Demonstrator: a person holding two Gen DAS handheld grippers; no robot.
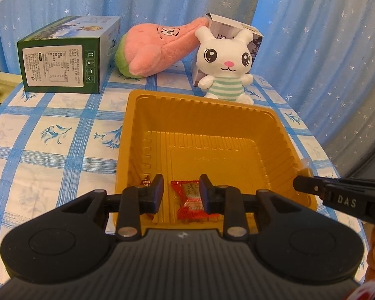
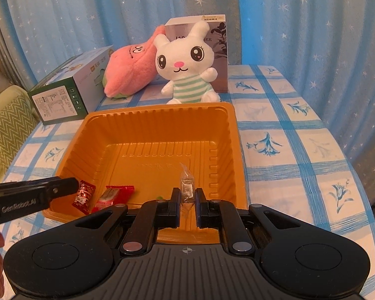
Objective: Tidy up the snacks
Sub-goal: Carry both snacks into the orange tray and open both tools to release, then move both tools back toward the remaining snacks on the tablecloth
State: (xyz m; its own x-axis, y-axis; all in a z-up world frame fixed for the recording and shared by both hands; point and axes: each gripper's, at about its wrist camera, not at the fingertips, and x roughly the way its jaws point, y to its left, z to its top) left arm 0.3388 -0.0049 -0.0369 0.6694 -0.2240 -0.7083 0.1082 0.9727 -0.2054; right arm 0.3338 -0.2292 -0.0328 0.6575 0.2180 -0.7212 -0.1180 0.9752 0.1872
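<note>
A gold plastic tray [image 1: 200, 115] [image 2: 162, 117] sits on the checked tablecloth. My left gripper [image 1: 181, 192] is open above the tray's near end, with a red wrapped candy [image 1: 191, 201] lying on the tray floor between its fingers. A second dark red candy [image 1: 145, 182] peeks out behind the left finger. In the right wrist view both red candies [image 2: 83, 196] [image 2: 112, 196] lie in the tray's near left corner. My right gripper [image 2: 187, 200] is shut on a clear-wrapped candy [image 2: 186, 187] and holds it over the tray's near edge.
A green box [image 1: 62, 55] [image 2: 62, 95], a pink plush [image 1: 157, 47] [image 2: 127, 72], a white bunny plush [image 1: 225, 62] [image 2: 185, 67] and a grey-white box [image 1: 237, 28] [image 2: 220, 57] stand behind the tray. Blue curtains hang behind the table.
</note>
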